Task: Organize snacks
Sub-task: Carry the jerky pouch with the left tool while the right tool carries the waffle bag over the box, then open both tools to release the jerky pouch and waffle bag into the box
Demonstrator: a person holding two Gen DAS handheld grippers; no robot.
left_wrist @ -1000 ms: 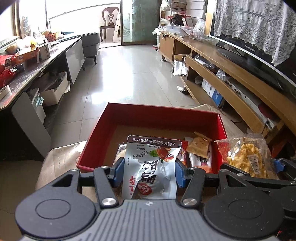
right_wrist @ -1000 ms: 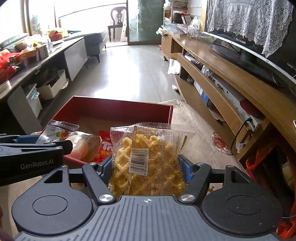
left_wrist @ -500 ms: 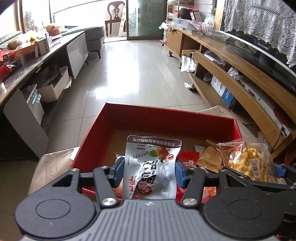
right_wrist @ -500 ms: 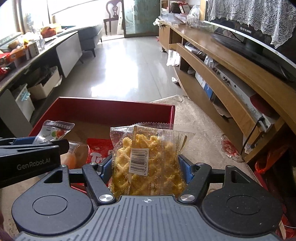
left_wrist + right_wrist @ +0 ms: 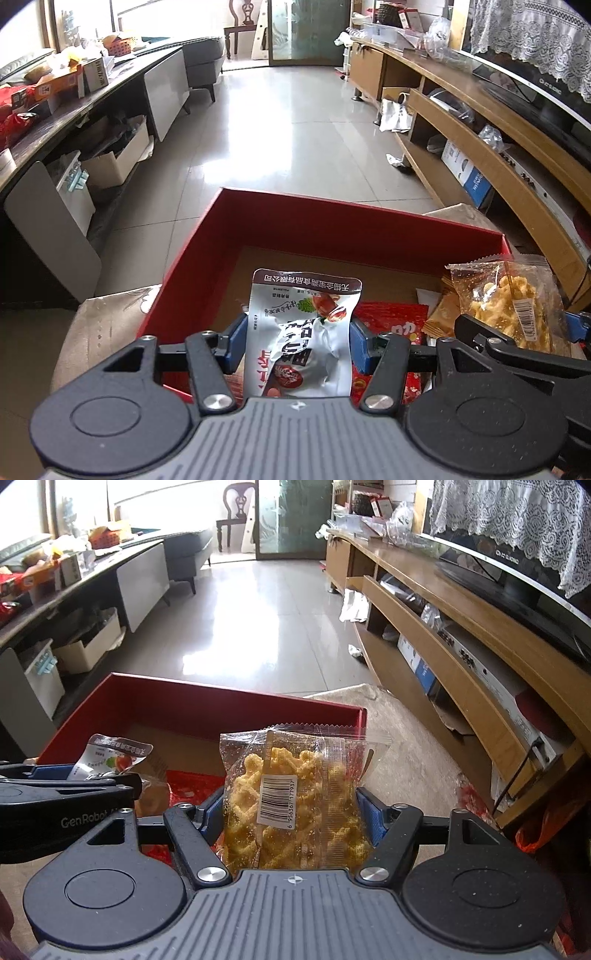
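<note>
My left gripper [image 5: 297, 341] is shut on a silver snack pouch [image 5: 303, 328] with dark print, held over the near part of an open red box [image 5: 280, 218]. Beside it on the right, my right gripper [image 5: 291, 812] is shut on a clear bag of yellow crisps [image 5: 295, 797], over the box's near right corner. That bag also shows in the left wrist view as the clear bag of yellow crisps [image 5: 513, 299]. A red packet [image 5: 391, 321] and an orange packet [image 5: 441, 314] lie inside the box. The left gripper [image 5: 70, 801] crosses the left of the right wrist view.
The red box [image 5: 236, 705] rests on a beige covered surface [image 5: 402, 749]. A long wooden TV bench [image 5: 461, 657] runs along the right. A cluttered dark table [image 5: 48, 110] and cardboard boxes [image 5: 114, 162] stand on the left. Tiled floor [image 5: 295, 129] stretches ahead.
Both grippers have moved forward and down over the red box, which now looks larger and closer. Each keeps the same packet in its jaws.
</note>
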